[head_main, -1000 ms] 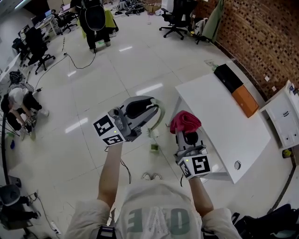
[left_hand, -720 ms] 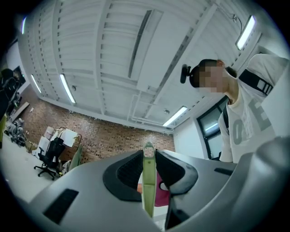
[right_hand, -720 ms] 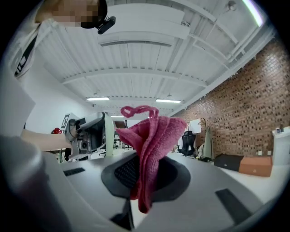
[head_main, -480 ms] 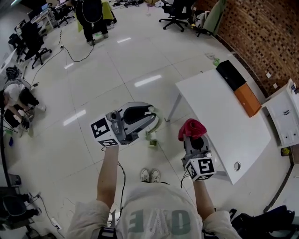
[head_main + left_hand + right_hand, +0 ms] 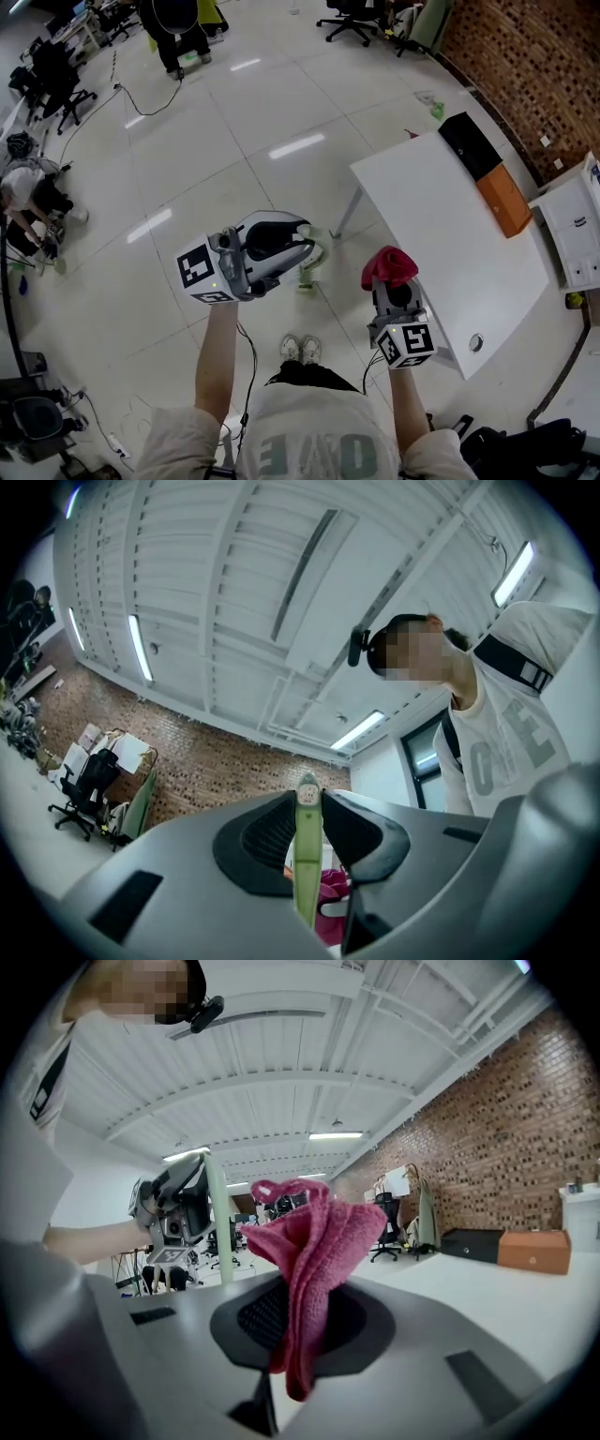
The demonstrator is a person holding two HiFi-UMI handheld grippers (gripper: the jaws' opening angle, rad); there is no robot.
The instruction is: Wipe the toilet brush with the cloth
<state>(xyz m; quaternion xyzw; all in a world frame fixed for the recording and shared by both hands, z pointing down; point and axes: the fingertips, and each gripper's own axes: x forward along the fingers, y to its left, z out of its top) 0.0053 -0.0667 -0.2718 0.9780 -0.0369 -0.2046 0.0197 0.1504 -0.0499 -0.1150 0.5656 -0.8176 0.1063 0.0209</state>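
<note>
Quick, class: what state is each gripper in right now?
Left gripper: closed on the toilet brush.
Right gripper: closed on the red cloth.

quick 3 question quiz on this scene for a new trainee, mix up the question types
1. Multiple choice: what is the left gripper holding? A a sponge; B the toilet brush; C nothing.
2. True or false: the cloth in the right gripper is touching the toilet brush.
3. Fill in: on the white table, the black box lies next to an ___ box.

Key: 1 B; 2 false, they are apart; 3 orange box.
</note>
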